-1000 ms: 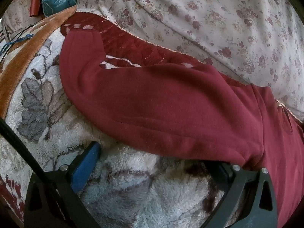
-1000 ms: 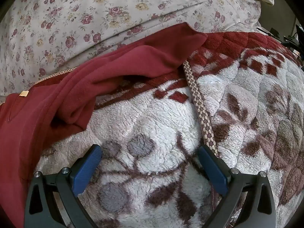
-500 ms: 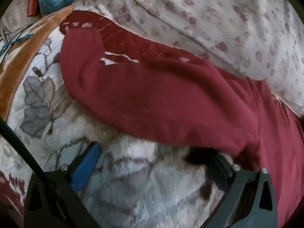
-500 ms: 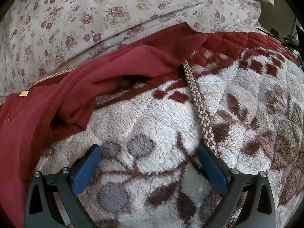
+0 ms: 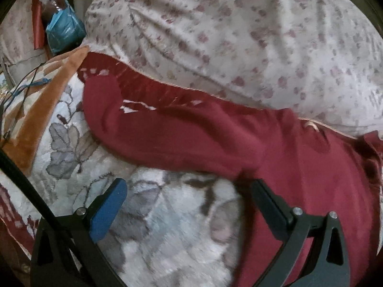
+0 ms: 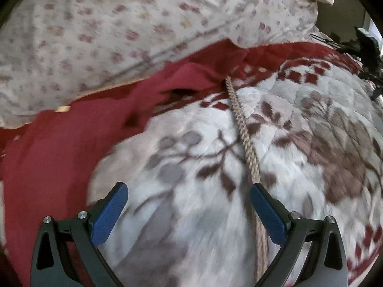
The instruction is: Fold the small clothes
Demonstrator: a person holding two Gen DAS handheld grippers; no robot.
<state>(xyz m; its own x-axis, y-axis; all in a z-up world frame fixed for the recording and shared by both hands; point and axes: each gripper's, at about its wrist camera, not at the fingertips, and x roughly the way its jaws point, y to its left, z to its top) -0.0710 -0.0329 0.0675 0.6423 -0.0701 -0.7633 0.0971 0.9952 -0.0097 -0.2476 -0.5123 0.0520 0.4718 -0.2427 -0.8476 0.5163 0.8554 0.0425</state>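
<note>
We note the left tool (image 5: 186, 191) spread wide and empty above the fleece blanket (image 5: 167, 227), its right finger just at the lower edge of the red top (image 5: 203, 134), likely lining up a pinch on the sleeve. The top lies across the bed under the floral quilt (image 5: 239, 35). Right tool (image 6: 189, 196) likewise gapes over bare blanket, beside a braided cord (image 6: 241, 124). Blur hides the sleeve end; the hem is cut off.

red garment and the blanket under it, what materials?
Red garment: looks like matte fleece or sweatshirt knit; soft thick folds, no sheen. Blanket: plush synthetic fleece, seemingly; fuzzy pile, printed leaf pattern, quilted stitching. Braided cord on it: woven beige textile.
</note>
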